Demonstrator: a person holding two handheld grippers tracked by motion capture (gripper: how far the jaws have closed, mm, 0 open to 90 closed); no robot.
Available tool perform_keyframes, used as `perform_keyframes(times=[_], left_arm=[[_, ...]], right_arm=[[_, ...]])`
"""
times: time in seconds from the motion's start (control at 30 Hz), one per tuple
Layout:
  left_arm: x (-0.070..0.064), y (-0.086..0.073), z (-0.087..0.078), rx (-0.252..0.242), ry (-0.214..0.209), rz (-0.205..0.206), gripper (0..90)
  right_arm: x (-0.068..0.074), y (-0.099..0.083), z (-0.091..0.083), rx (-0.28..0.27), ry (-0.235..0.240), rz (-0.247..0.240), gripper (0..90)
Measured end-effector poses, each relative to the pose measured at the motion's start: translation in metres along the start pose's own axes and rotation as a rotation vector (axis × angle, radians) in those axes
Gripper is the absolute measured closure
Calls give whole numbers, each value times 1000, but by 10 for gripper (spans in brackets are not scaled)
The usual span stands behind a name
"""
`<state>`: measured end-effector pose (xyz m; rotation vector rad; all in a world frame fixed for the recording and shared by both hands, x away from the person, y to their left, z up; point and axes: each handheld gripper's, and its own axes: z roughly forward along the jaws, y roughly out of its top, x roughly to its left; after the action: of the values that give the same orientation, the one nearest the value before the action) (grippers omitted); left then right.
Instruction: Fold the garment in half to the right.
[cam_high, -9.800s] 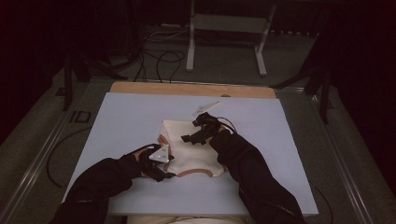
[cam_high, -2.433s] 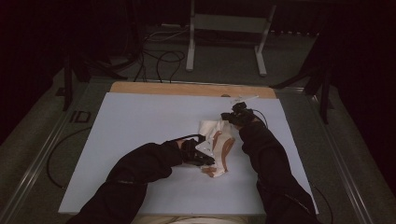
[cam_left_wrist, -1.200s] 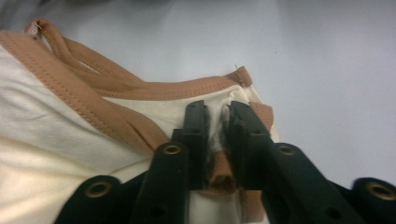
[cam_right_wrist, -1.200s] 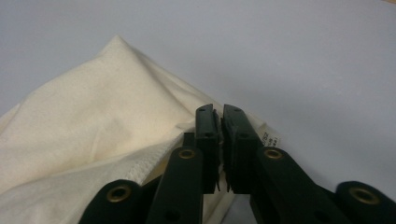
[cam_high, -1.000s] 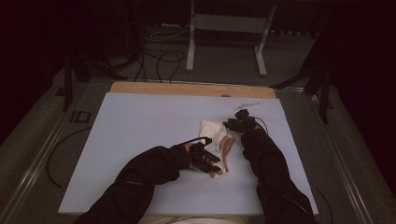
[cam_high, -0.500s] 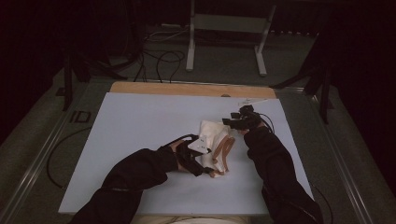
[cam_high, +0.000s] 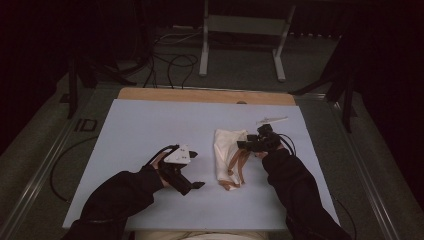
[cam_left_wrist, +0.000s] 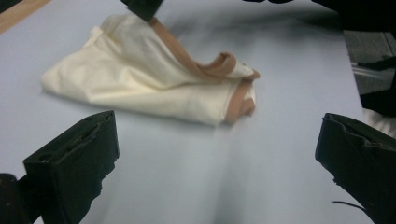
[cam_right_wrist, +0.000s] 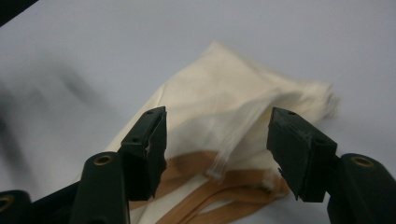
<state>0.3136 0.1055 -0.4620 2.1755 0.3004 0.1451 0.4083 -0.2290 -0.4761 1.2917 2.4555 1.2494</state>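
High view: pale blue table (cam_high: 150, 130), grey carpet floor (cam_high: 240, 75), dark room

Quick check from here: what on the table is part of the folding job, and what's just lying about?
In the job:
cream bag, folded, with its brown straps
left gripper, open, off to the bag's side
right gripper, open, at the bag's edge

Lying about:
small white item at the far edge of the sheet; too small to identify
cables on the floor beyond the table
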Motion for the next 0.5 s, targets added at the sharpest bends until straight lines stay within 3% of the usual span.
perform_keyframes(times=[0.17, 0.27, 0.3, 0.4, 0.5], left_arm=[[-3, -16, -13, 1, 12, -35, 6], [-5, -28, -21, -4, 20, -61, 6], [-6, -31, -23, -8, 22, -68, 6], [-7, -41, -30, -10, 29, -86, 6], [-9, -48, -35, -9, 38, -97, 6]], right_arm=[[-1, -5, 6, 45, 58, 35, 396], [-3, -7, 6, 59, 96, 55, 568], [-4, -8, 5, 57, 97, 53, 668], [-3, -8, 0, 44, 61, 28, 836], [-4, -7, -5, 52, 23, -4, 865]])
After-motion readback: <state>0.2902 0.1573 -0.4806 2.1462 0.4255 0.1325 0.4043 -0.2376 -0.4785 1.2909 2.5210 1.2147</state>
